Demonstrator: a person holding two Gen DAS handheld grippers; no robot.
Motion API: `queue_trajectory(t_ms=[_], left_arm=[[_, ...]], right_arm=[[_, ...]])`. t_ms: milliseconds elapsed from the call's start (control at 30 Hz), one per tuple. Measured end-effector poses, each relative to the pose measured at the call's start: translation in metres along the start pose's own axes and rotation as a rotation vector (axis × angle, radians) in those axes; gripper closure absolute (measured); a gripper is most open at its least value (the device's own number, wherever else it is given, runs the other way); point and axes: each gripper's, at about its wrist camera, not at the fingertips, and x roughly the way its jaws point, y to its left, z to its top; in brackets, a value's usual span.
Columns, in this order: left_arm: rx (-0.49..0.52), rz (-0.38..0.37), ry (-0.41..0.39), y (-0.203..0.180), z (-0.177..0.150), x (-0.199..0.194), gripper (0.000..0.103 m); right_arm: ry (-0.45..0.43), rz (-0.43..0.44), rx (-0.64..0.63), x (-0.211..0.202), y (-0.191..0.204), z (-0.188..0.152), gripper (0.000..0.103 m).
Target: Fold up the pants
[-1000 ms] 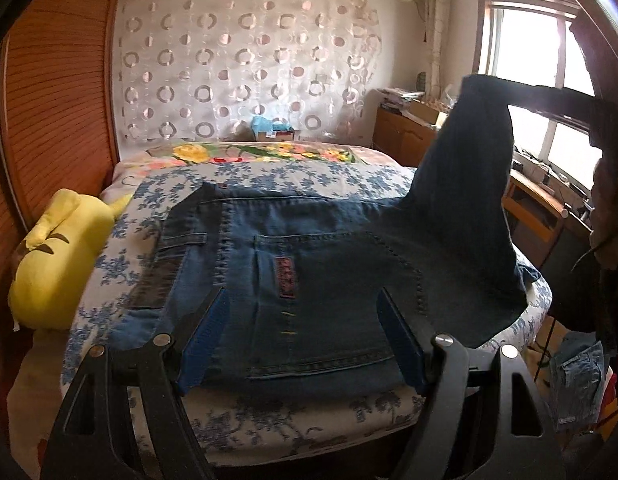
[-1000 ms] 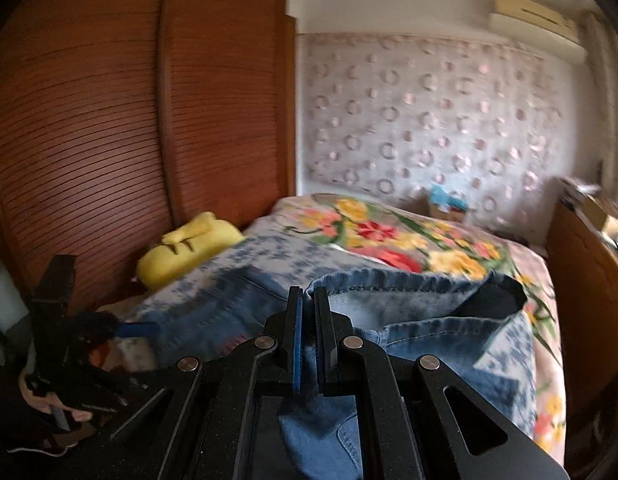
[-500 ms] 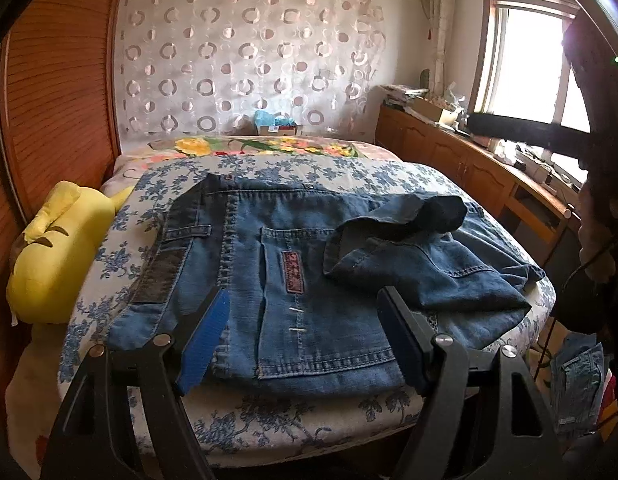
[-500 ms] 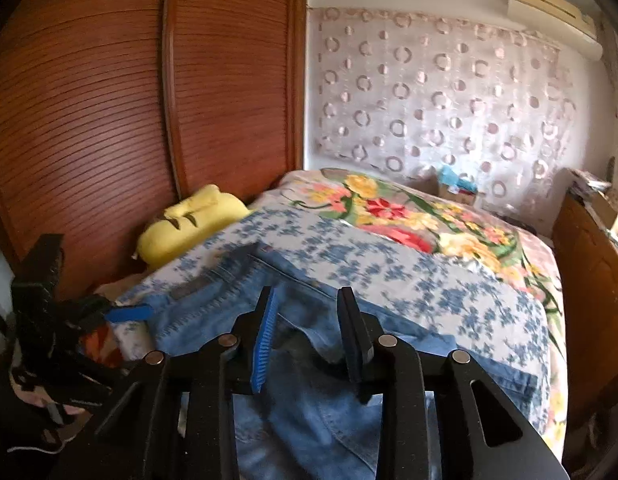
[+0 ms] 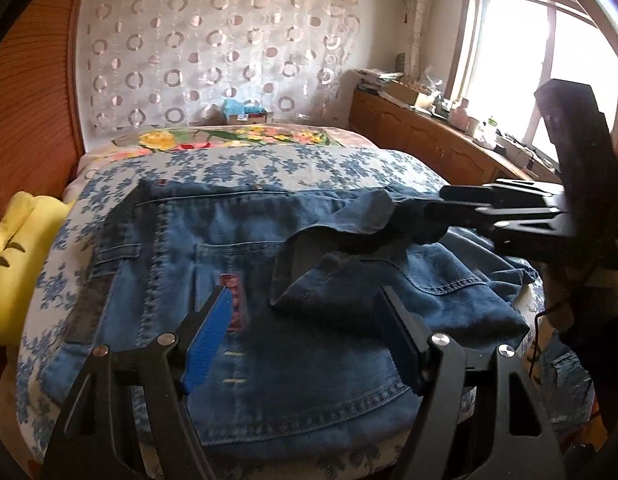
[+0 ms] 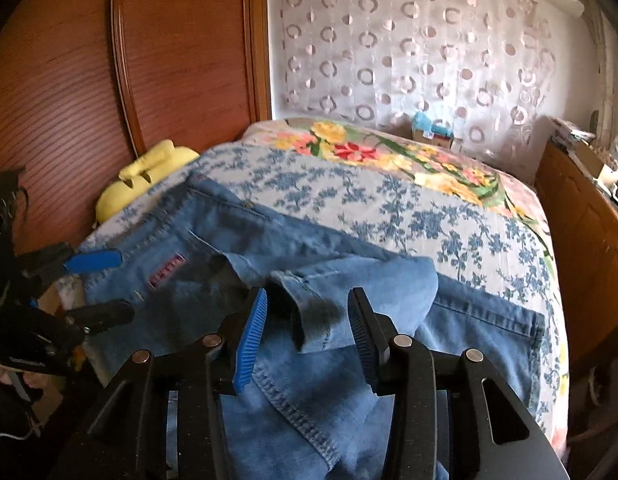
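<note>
Blue denim pants (image 5: 269, 280) lie on the flowered bed, back pockets up, with a leg end (image 5: 373, 240) folded loosely over the seat area. My left gripper (image 5: 305, 316) is open and empty, just above the near edge of the pants. My right gripper (image 6: 307, 320) is open over the crumpled leg hem (image 6: 321, 320), holding nothing. The right gripper also shows in the left wrist view (image 5: 449, 200) at the right, beside the folded leg. The left gripper shows at the left of the right wrist view (image 6: 97, 284).
A yellow pillow (image 5: 17, 256) lies at the bed's left edge by the wooden wardrobe (image 6: 109, 80). A wooden cabinet with clutter (image 5: 429, 132) runs along the right under the window. More denim (image 5: 565, 376) lies on the floor at the right.
My right gripper carried the pant leg over the seat, opened and let it drop. It now hovers open over the hem. The left gripper stayed open and moved slightly closer.
</note>
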Motion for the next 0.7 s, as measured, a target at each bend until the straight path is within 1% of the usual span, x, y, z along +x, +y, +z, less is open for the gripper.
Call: queue_trajectory(t_ms=[67,100,167,267,400,500,533,600,633,667,700], left_arm=[[0.012,-0.005,0.005,-0.004,0.002,0.004,0.029],[0.021,-0.009,0.011,-0.007,0.004,0.007,0.029],[0.035,-0.016,0.020,-0.010,0.006,0.013,0.029],[0.048,-0.029,0.039,-0.015,0.011,0.027,0.029],[0.059,-0.036,0.091,-0.019,0.016,0.049,0.029],[0.067,-0.039,0.117,-0.024,0.014,0.059,0.036],[0.068,-0.038,0.125,-0.025,0.013,0.061,0.042],[0.073,-0.037,0.142,-0.026,0.009,0.065,0.060],[0.078,-0.031,0.144,-0.027,0.007,0.066,0.073],[0.087,-0.016,0.137,-0.027,0.005,0.064,0.080],[0.091,-0.017,0.130,-0.027,0.004,0.061,0.086]], right_arm=[[0.026,-0.022,0.006,0.006,0.000,0.006,0.059],[0.030,-0.027,0.012,0.007,-0.002,0.008,0.066],[0.024,-0.011,0.028,0.007,-0.005,0.012,0.095],[-0.012,-0.005,0.047,-0.001,-0.004,0.018,0.096],[-0.033,-0.004,0.054,-0.008,0.002,0.026,0.096],[-0.044,-0.010,0.053,-0.012,0.005,0.031,0.096],[-0.047,-0.010,0.055,-0.013,0.006,0.032,0.096],[-0.052,-0.014,0.059,-0.014,0.007,0.036,0.096],[-0.055,-0.014,0.061,-0.014,0.008,0.038,0.096],[-0.058,-0.012,0.065,-0.014,0.006,0.038,0.096],[-0.061,-0.010,0.069,-0.013,0.002,0.033,0.096]])
